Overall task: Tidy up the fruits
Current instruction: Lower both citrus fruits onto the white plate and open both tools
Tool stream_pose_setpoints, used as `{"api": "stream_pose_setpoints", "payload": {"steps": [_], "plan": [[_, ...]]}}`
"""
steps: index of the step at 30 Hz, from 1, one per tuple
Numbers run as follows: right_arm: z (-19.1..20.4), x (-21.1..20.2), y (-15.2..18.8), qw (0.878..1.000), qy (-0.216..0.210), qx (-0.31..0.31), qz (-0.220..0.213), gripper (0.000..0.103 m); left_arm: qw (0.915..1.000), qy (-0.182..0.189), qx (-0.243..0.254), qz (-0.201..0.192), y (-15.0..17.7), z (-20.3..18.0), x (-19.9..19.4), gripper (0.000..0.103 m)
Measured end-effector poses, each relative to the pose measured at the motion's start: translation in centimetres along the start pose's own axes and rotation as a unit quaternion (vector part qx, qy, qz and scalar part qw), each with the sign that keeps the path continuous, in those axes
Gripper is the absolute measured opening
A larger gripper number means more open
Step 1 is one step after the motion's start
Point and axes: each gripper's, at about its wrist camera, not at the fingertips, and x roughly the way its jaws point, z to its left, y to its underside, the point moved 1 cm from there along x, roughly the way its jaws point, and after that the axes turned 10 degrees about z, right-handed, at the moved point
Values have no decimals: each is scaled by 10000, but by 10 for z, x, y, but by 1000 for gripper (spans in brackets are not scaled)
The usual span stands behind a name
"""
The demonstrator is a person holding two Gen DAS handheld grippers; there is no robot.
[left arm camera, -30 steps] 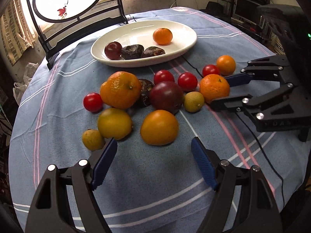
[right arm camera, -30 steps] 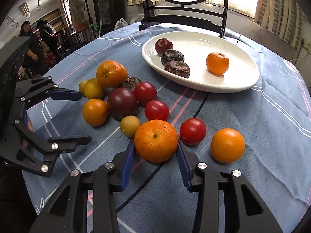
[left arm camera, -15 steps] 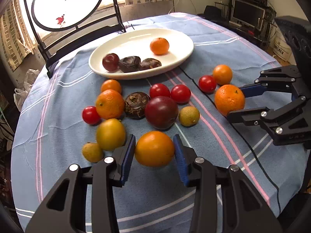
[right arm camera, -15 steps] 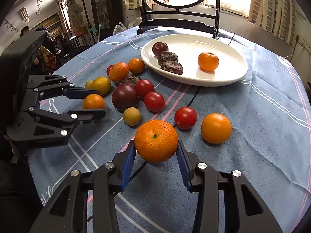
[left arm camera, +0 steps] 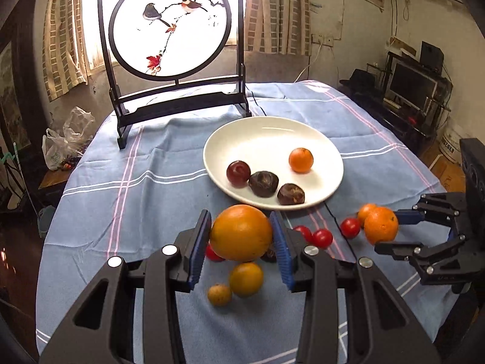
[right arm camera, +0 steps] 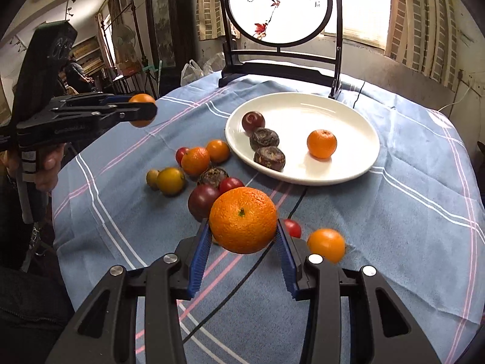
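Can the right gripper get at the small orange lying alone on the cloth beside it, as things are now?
Probably not yet. The right gripper is shut on a big orange, so its fingers have no room. The small orange itself lies free on the cloth, with only a red tomato near it.

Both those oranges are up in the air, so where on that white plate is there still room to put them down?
The white plate is bare along its far half, toward the screen stand, and right of the small orange. Its near-left edge is crowded: a plum and two dark fruits sit close together.
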Motion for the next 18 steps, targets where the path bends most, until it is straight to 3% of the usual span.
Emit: {"api": "stream_pose_setpoints", "payload": {"steps": [8,11,18], "plan": [[-27,-15,-52,9984,354,111,-430,43,9993,-234,300,-40,-58,-26,32,39],[-43,-11,-72,9976,467,213,-459,43,9985,-348,400,-110,-75,-27,44,39],[-68,28,-109,9977,456,422,-280,43,9982,-445,375,150,-96,-20,91,39]]}}
